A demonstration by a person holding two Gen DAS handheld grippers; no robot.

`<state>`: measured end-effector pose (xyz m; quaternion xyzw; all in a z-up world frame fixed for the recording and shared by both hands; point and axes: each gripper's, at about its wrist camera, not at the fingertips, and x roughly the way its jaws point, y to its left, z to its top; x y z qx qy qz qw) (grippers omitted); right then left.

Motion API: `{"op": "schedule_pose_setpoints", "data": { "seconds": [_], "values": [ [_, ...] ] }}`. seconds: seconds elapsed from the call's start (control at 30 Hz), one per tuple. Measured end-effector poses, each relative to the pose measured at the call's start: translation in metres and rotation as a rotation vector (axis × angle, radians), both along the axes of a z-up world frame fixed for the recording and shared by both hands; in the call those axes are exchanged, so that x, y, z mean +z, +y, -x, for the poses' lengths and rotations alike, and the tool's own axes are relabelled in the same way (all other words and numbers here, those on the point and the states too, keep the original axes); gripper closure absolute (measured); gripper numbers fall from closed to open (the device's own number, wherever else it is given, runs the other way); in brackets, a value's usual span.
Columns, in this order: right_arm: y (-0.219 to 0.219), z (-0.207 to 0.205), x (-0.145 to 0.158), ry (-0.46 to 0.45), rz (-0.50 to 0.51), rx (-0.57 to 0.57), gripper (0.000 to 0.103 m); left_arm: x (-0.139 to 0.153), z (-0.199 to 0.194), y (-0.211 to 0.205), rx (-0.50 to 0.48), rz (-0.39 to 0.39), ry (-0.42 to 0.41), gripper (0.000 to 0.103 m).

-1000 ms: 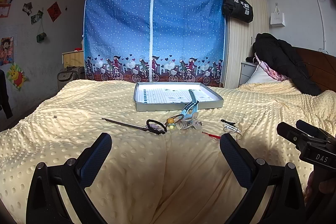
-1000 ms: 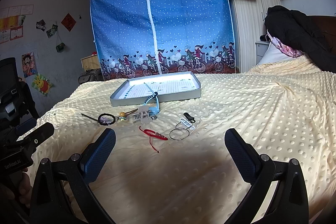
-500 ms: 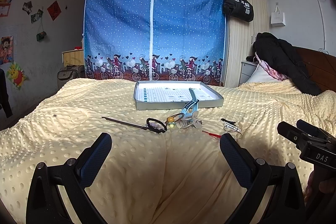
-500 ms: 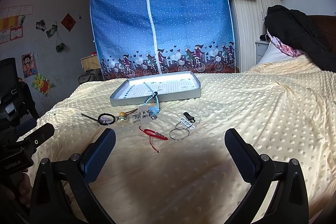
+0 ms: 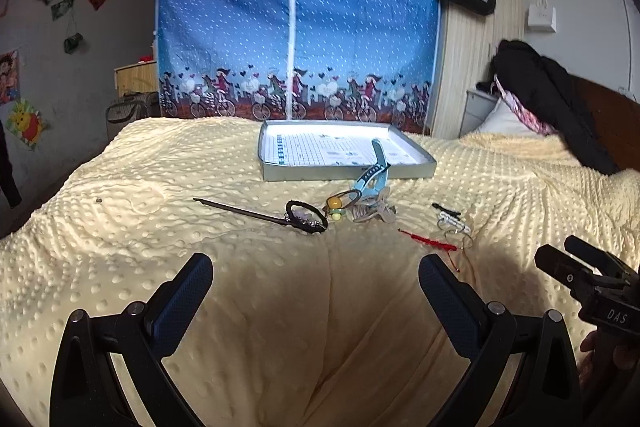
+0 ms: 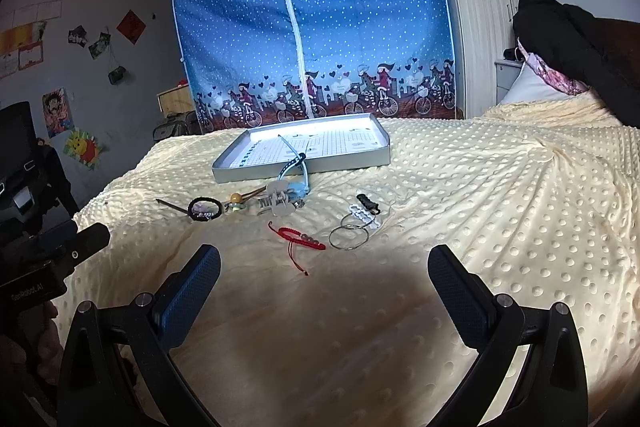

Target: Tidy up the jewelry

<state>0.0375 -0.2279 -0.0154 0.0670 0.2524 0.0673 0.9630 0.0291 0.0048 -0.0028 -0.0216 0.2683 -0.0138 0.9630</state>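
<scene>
Jewelry lies scattered on a cream dotted bedspread in front of a shallow silver tray (image 5: 280,174) (image 6: 348,163). A blue watch strap (image 5: 374,175) (image 6: 298,173) leans over the tray's front edge. Near it are a black beaded bracelet (image 5: 306,215) (image 6: 205,207), a dark hair stick (image 5: 240,211), a red cord bracelet (image 6: 298,238) (image 5: 428,241), thin silver hoops (image 6: 349,237) and a white chain (image 6: 362,215). My left gripper (image 5: 316,287) and right gripper (image 6: 324,277) are both open and empty, hovering short of the items.
A blue fabric wardrobe (image 5: 296,27) stands beyond the bed's far edge. A dark coat (image 5: 548,99) and pillow lie at the right by the headboard. In each wrist view the other hand-held gripper shows at the side edge (image 5: 592,287).
Both grippers have held almost still; the views are nearly unchanged and none of the jewelry has moved.
</scene>
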Motion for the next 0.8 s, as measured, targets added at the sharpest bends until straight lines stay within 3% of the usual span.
{"op": "schedule_pose_setpoints", "data": {
  "seconds": [0.17, 0.37, 0.5, 0.53, 0.6, 0.67, 0.8],
  "values": [
    [-0.001, -0.021, -0.001, 0.07, -0.023, 0.042, 0.001, 0.012, -0.03, 0.007, -0.072, -0.092, 0.062, 0.0],
    [0.005, -0.062, 0.013, 0.127, 0.048, 0.127, 0.001, 0.014, -0.072, 0.018, -0.116, -0.103, 0.113, 0.0],
    [0.007, -0.095, 0.01, 0.197, 0.036, 0.192, 0.002, 0.005, -0.097, 0.024, -0.126, -0.071, 0.142, 0.002],
    [0.01, -0.102, 0.006, 0.215, 0.031, 0.208, 0.004, 0.001, -0.103, 0.026, -0.129, -0.058, 0.151, 0.005],
    [0.014, -0.113, -0.003, 0.258, 0.017, 0.228, 0.023, -0.006, -0.113, 0.028, -0.135, -0.04, 0.168, 0.012],
    [0.018, -0.12, -0.014, 0.305, -0.009, 0.246, 0.034, -0.013, -0.124, 0.03, -0.148, -0.024, 0.182, 0.016],
    [0.031, -0.127, -0.033, 0.368, 0.008, 0.288, 0.044, -0.028, -0.15, 0.036, -0.166, 0.021, 0.23, 0.032]
  ]
}}
